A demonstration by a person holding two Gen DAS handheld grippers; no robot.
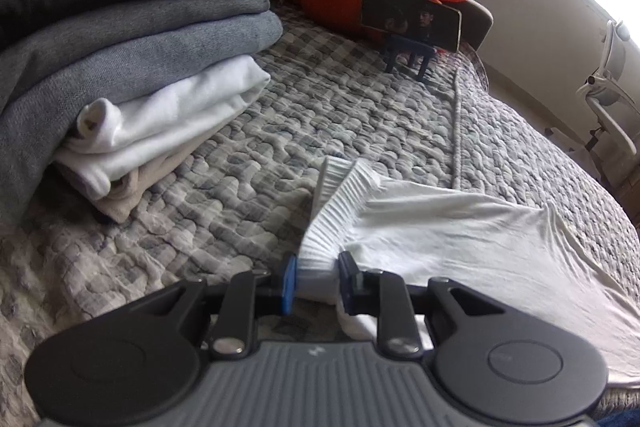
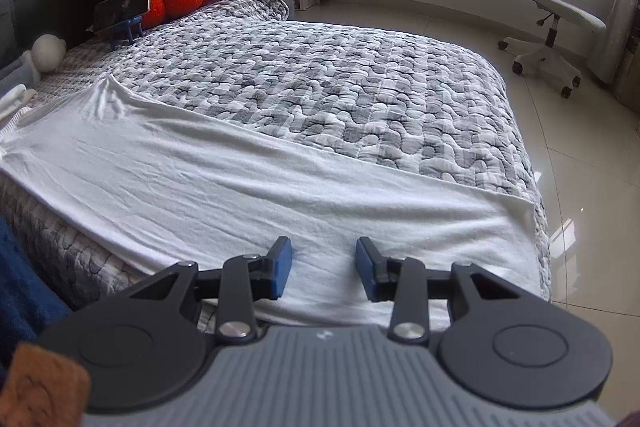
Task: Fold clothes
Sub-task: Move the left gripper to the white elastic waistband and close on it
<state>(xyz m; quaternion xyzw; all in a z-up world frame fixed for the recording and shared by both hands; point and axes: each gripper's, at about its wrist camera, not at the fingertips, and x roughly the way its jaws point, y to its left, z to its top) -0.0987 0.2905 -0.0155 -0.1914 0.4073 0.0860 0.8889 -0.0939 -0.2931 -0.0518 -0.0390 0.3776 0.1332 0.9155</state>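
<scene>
A white garment is spread along the near edge of the bed, directly ahead of and beneath both tongs. Its ribbed cuff is clamped between the pads of the left tongs, with the rest of the ribbing extending beyond the tips. The right tongs are held open over the cloth, and nothing is gripped between the pads. A stack of folded clothes is located to the left of the left tongs. The grip on the cuff is judged shallow; slippage may result if the cuff is pulled before the right tongs are closed. If only the top layer is pinched by the right tongs, an uneven fold may be produced. The part of the garment nearest the bed edge may be dragged off by any sideways pull.
</scene>
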